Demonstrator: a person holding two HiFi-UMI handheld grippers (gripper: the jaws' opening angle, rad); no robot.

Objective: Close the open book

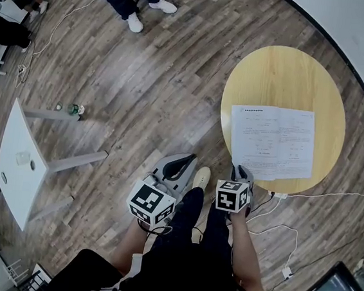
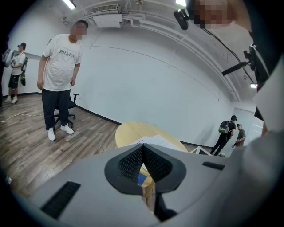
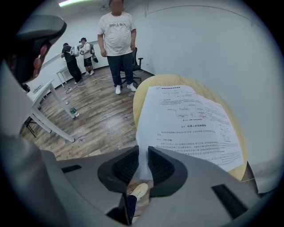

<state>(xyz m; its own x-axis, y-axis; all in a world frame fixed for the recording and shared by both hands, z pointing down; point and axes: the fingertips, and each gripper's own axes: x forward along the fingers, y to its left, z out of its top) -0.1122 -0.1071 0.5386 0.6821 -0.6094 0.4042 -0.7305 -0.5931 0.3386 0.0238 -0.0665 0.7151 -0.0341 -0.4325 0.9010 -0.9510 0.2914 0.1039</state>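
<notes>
While the open book (image 1: 273,143) lies flat on the 6 o'clock half of the round table (image 1: 286,75), the right gripper (image 3: 143,165) straddles its 7 o'clock corner, jaws narrowly apart, not clamped. At 9 o'clock from it, the left gripper (image 1: 178,165) hangs clenched, empty

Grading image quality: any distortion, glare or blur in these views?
Head view: fisheye curves the floor, book sharp. Left gripper view: dark round vignette, ceiling lamp glares. Right gripper view: book print legible, near right tongs soft.
</notes>
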